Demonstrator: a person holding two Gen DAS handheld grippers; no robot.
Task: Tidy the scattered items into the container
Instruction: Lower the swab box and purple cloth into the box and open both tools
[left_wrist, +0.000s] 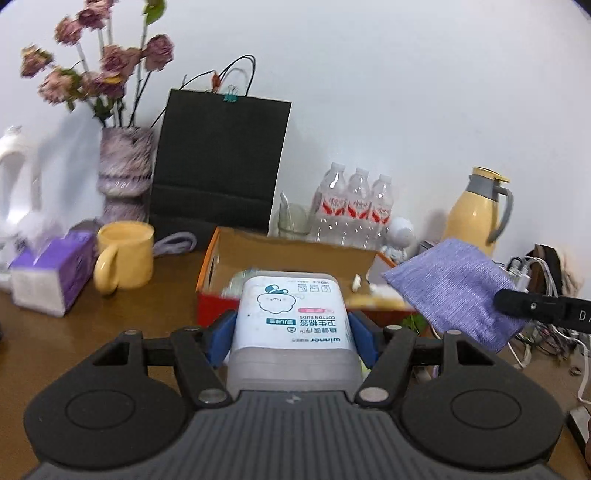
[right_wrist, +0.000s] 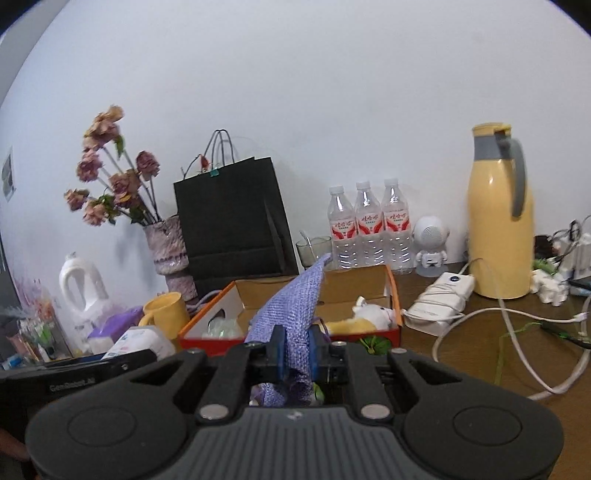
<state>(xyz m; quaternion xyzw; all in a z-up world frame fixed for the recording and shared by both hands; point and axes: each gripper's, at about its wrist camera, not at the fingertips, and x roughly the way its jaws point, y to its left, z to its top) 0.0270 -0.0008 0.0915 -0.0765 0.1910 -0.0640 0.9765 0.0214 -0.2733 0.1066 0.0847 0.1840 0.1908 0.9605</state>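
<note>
Cotton-bud tub (left_wrist: 291, 321) is seen clamped between the blue pads (left_wrist: 364, 338) of the left gripper (left_wrist: 293, 332), its label upside down to the left wrist camera and its far end reaching over the near wall of the box (left_wrist: 214, 258). The tub is held clear of the brown table (left_wrist: 55, 339), in front of the orange-and-red cardboard box and partly hiding its interior.

To the right, a purple cloth (left_wrist: 454, 288) is pinched in the nearly closed right gripper (right_wrist: 295, 350), whose black finger is visible at the edge of the left view. From the right wrist camera the cloth is shown caught between the two blue pads (right_wrist: 279, 350), one corner standing up above the box and the rest hanging down behind the pads. The cloth is held above the box's near right corner, not resting in it.

Inside the box, a white and yellow plush toy (right_wrist: 364, 317) is seen lying against the right wall, and a clear greenish wrapped item (right_wrist: 221, 326) by the left wall. A green leafy scrap (right_wrist: 375, 345) lies on the table just outside the red front wall.

Behind the box stand a black paper bag (left_wrist: 221, 162), a vase (left_wrist: 123, 173) of dried flowers, three water bottles (right_wrist: 367, 225) and a yellow flask (right_wrist: 500, 218). A yellow mug (left_wrist: 123, 254) and a tissue pack (left_wrist: 51, 273) are set to the left of the box, white cables (right_wrist: 517, 325) to the right.
</note>
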